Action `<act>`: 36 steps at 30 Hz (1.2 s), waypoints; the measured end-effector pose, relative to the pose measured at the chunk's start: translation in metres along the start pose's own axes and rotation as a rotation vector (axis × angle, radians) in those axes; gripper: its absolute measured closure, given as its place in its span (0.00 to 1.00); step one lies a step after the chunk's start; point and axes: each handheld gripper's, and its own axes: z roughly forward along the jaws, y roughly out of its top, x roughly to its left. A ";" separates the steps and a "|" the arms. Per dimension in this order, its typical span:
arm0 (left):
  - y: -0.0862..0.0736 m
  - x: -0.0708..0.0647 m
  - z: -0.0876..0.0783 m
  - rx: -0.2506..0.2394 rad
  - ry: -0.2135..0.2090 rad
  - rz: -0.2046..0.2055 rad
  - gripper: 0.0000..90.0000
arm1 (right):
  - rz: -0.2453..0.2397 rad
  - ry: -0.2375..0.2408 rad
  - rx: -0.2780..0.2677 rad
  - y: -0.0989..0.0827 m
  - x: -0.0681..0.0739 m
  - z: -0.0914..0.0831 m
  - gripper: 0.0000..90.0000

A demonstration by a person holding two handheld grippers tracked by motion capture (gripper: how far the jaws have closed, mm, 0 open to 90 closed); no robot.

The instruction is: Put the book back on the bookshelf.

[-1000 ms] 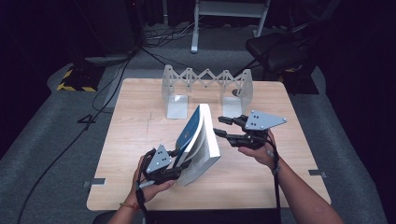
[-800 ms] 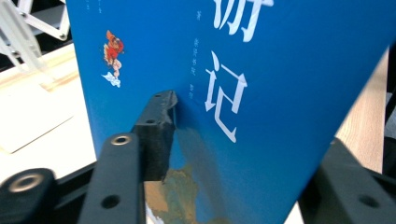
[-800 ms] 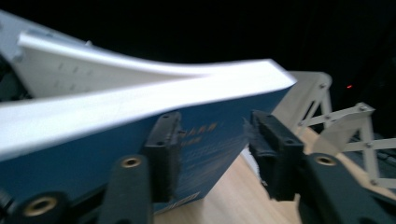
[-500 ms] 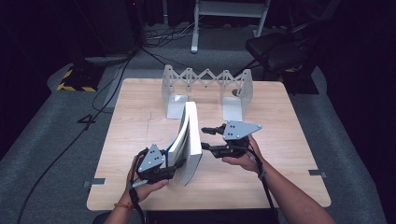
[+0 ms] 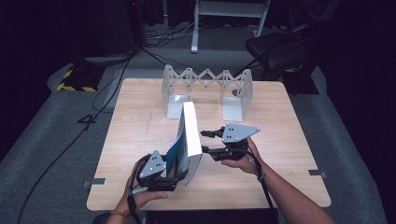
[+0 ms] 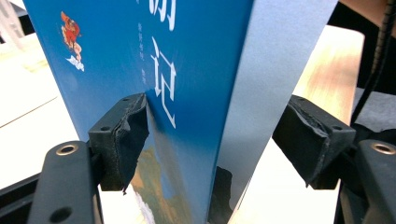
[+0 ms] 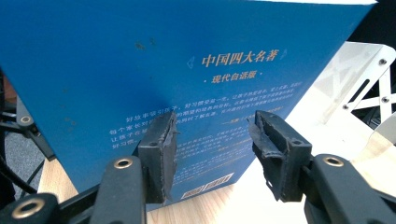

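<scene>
From the high view, both forearms come in from the near edge of the table (image 5: pixel 140 126). The left hand (image 5: pixel 140 193) holds the left gripper (image 5: pixel 175 179) low at the near bottom corner of a blue book (image 5: pixel 189 135); the right hand (image 5: pixel 240 156) holds the right gripper (image 5: pixel 205 142) level, pointing at the book's right face. The book stands on its bottom edge near the middle of the table, its long axis running away from the person toward a metal expanding bookend rack (image 5: pixel 208 88) at the far side, white page edges up. The rack holds nothing.

In the left gripper view, the left gripper (image 6: pixel 219 135) straddles the book (image 6: pixel 187 70) at its spine. Its jaws have just been opening: the left pad (image 6: pixel 123 135) touches the blue cover, while the right pad (image 6: pixel 310 135) stands off the pale face, so the book sits between them unclamped.

In the right gripper view, the right gripper (image 7: pixel 212 144) faces the book's back cover (image 7: pixel 140 70), printed with Chinese text and a barcode. Its jaws stand apart with nothing between them, tips right at the cover; whether they touch it I cannot tell. The rack (image 7: pixel 359 79) shows behind, at right.
</scene>
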 end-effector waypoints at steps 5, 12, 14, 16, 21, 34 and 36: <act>0.002 -0.015 0.001 0.046 -0.027 0.041 0.24 | -0.015 0.013 0.006 0.001 0.005 0.003 0.55; 0.004 -0.027 0.018 0.034 0.124 -0.006 0.14 | -0.021 0.024 0.008 0.003 0.010 0.009 0.55; 0.004 -0.028 0.026 0.039 0.177 -0.027 0.13 | -0.017 0.032 0.006 0.003 0.010 0.010 0.55; 0.004 -0.028 0.031 0.025 0.217 -0.066 0.12 | -0.013 0.033 0.005 0.003 0.011 0.011 0.55; 0.007 -0.027 0.035 -0.013 0.268 -0.085 0.16 | -0.002 0.034 -0.004 0.002 0.011 0.012 0.54; 0.005 -0.027 0.021 -0.022 0.271 -0.028 0.32 | 0.014 0.030 -0.019 -0.001 0.006 0.019 0.51; 0.004 -0.027 0.019 -0.020 0.276 -0.021 0.37 | 0.015 0.030 -0.021 -0.002 0.005 0.020 0.51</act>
